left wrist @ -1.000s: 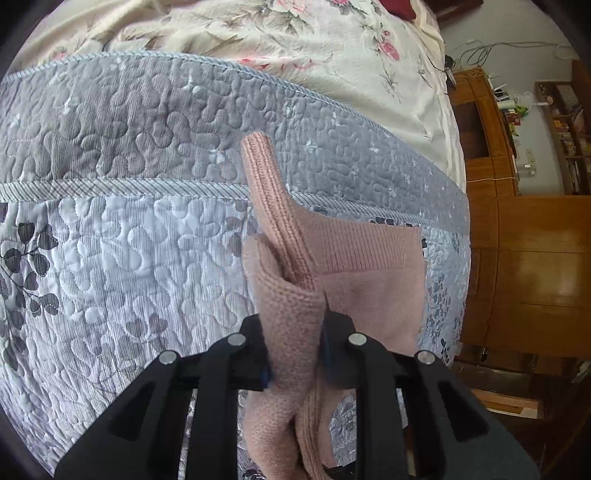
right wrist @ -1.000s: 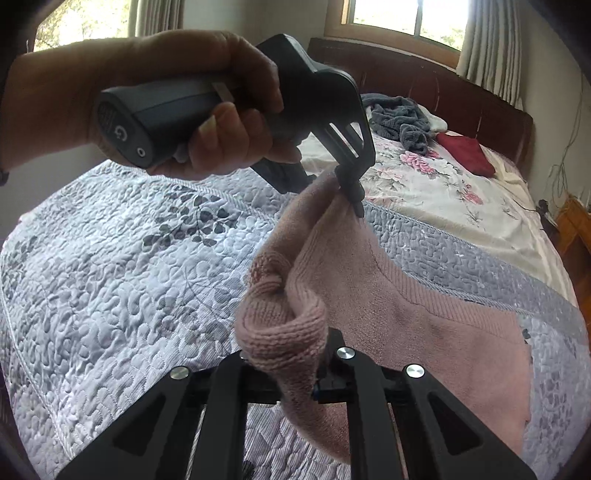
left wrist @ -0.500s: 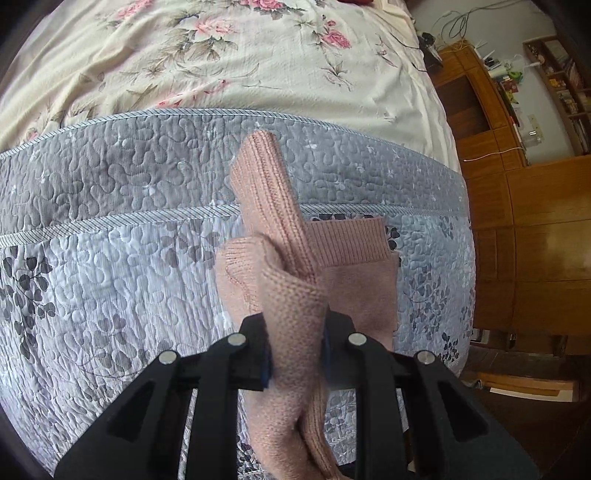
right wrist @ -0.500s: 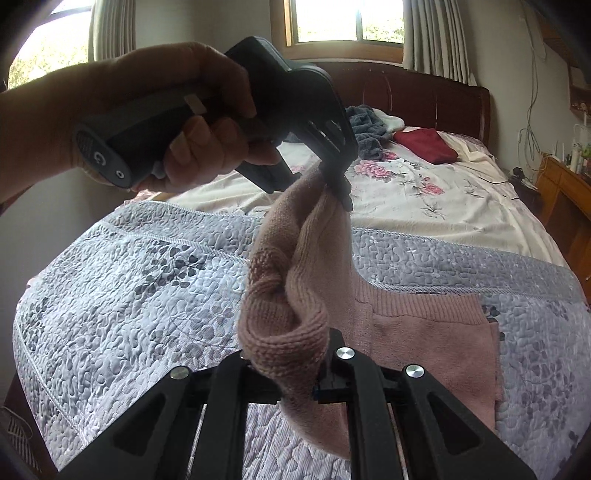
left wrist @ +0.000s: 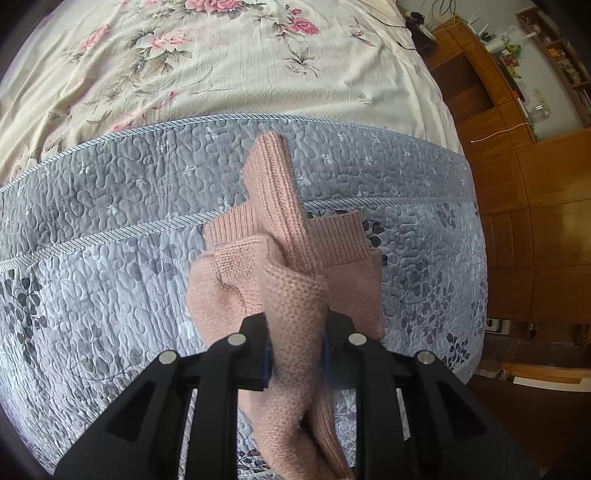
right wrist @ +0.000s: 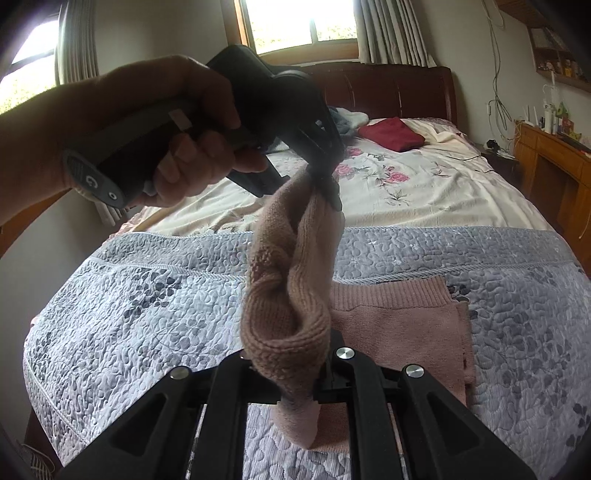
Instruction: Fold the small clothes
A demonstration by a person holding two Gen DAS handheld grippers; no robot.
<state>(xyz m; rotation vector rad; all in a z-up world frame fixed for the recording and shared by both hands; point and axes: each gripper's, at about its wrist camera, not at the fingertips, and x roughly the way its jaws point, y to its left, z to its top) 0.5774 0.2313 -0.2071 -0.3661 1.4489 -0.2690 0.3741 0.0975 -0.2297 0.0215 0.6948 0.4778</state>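
Pink knit garment (right wrist: 291,280) strung between grippers

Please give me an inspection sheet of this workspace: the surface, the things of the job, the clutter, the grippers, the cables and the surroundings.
Surface: grey quilted bedspread over a floral sheet on a bed.
Job's things: pink knit garment, its lower part flat on the bedspread with the ribbed hem away from the camera; one strip of it is lifted between both grippers.
Clutter: dark red cloth and a grey-blue and white bundle near the headboard.
Grippers: left gripper shut on the garment, held by a hand; right gripper shut on the garment.
Cables: a thin cable lying on the sheet; wires hanging on the wall.
Surroundings: window with curtains, wooden cabinet, wall shelf.
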